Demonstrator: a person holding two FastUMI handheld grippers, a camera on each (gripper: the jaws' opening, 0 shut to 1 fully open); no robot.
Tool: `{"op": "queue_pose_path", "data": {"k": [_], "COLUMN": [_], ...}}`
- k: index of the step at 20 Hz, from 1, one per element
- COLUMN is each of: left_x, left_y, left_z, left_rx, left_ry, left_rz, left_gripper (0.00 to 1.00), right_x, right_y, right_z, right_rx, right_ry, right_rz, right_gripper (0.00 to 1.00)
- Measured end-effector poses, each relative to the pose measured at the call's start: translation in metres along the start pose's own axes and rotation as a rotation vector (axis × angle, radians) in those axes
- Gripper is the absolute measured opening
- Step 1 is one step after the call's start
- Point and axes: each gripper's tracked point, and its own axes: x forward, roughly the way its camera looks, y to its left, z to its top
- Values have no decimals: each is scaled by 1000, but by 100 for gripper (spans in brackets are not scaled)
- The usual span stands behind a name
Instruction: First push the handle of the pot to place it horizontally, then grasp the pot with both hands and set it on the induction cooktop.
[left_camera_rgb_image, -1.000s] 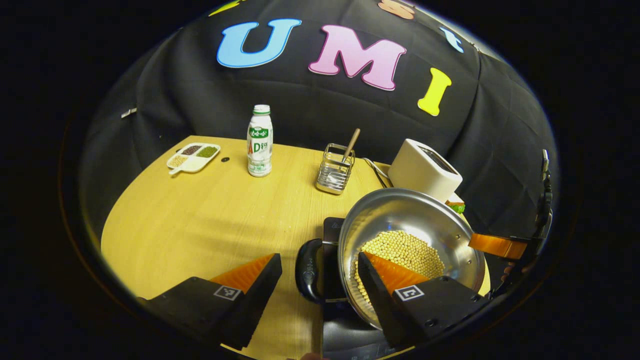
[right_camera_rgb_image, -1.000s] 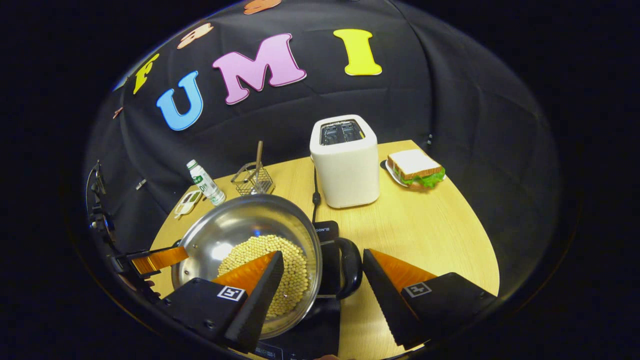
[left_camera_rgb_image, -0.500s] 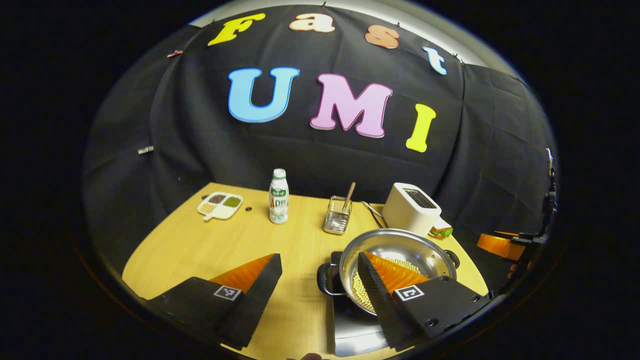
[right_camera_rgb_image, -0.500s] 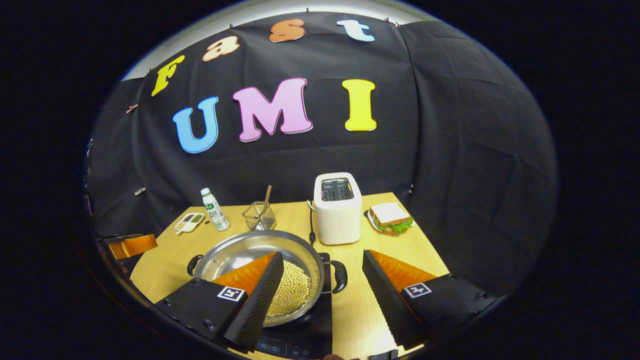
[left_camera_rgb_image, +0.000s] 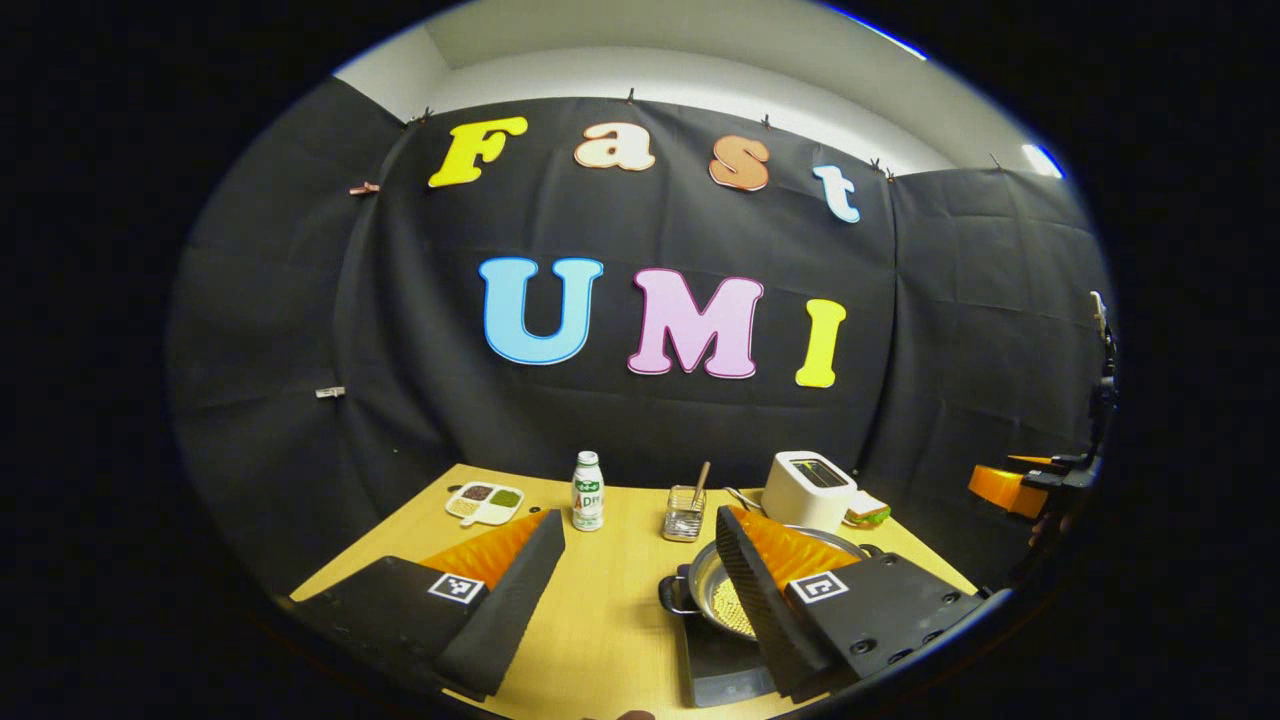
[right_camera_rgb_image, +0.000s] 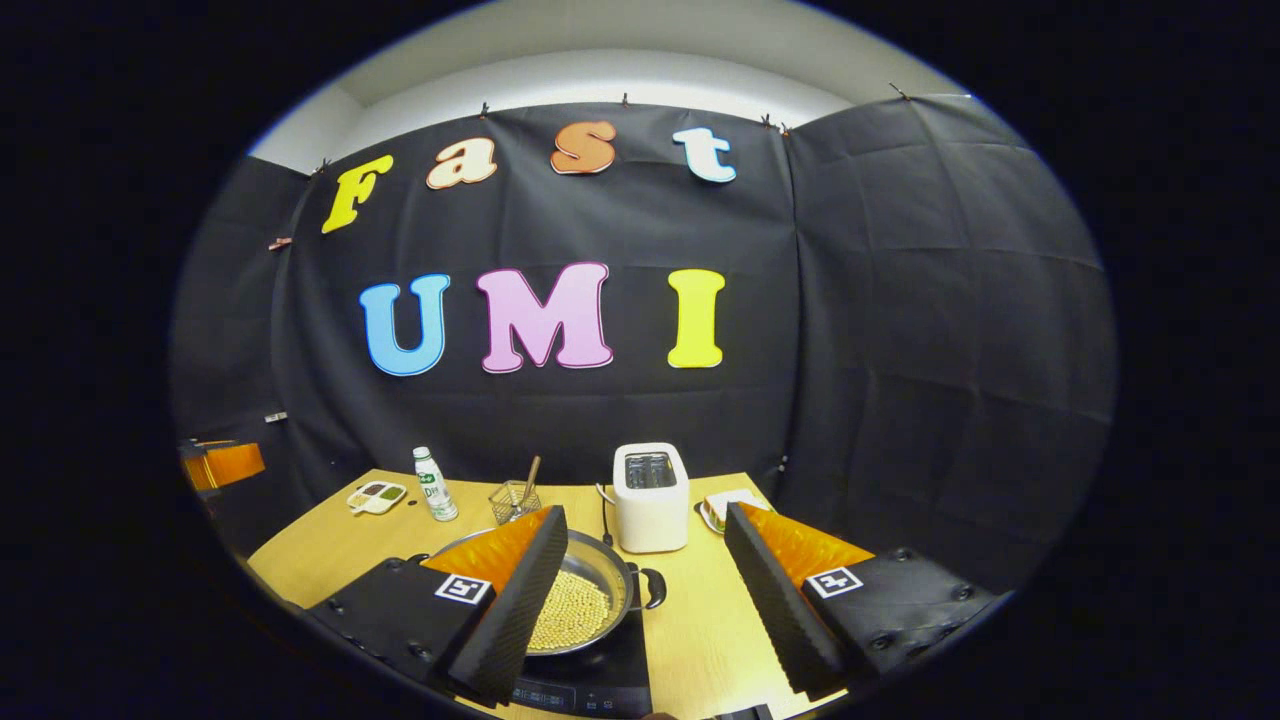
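Observation:
A steel pot (left_camera_rgb_image: 712, 598) holding pale beans sits on the black induction cooktop (left_camera_rgb_image: 718, 662) at the table's near right; its black side handle (left_camera_rgb_image: 674, 596) points left. My left gripper (left_camera_rgb_image: 640, 565) hangs open, high and well back from the pot, with one finger partly covering it. In the right gripper view the pot (right_camera_rgb_image: 590, 600) rests on the cooktop (right_camera_rgb_image: 600, 682), its other handle (right_camera_rgb_image: 653, 587) sticking out to the right. My right gripper (right_camera_rgb_image: 645, 565) is open too, raised and drawn back, with nothing between its fingers.
On the wooden table (left_camera_rgb_image: 600, 625) along the back stand a divided snack dish (left_camera_rgb_image: 483, 502), a white bottle (left_camera_rgb_image: 587, 490), a wire utensil basket (left_camera_rgb_image: 685, 512), a white toaster (left_camera_rgb_image: 808, 490) and a sandwich (left_camera_rgb_image: 866, 512). The other gripper (right_camera_rgb_image: 225, 463) shows at far left.
Both grippers have drawn up and back from the pot, which now looks small and low in both views. The pot stays on the cooktop. Both remain open.

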Motion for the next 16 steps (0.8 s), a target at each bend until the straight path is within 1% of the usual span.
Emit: {"op": "queue_pose_path", "data": {"k": [2, 3, 7, 9, 10, 12, 14, 15, 16], "left_x": [-21, -31, -69, -86, -93, -107, -121, -127, -135], "left_y": [5, 11, 20, 20, 17, 13, 13, 14, 13], "left_z": [0, -1, 3, 1, -4, -11, -16, -19, -25], "left_rx": [4, 14, 42, 61, 63, 43, 18, 7, 0], "left_ry": [-14, -16, -37, -36, -31, -21, -18, -14, -8], "left_rz": [15, 34, 77, 86, 84, 86, 104, 112, 118], "left_gripper": [95, 95, 95, 95, 95, 95, 95, 93, 95], "right_x": [-15, -23, -46, -50, -49, -52, -58, -62, -65], "right_y": [1, 2, 4, 6, 2, 1, 1, 1, 0], "right_z": [0, 0, 5, 4, 2, 0, 0, -4, -9], "right_rx": [-1, 7, 31, 21, 11, 9, 16, 14, 8], "right_ry": [-11, -12, -29, -46, -48, -43, -45, -39, -30], "right_rz": [-3, 2, 15, 28, 17, 12, 10, 5, 6], "right_gripper": [100, 98, 98, 98, 98, 98, 99, 98, 98]}}
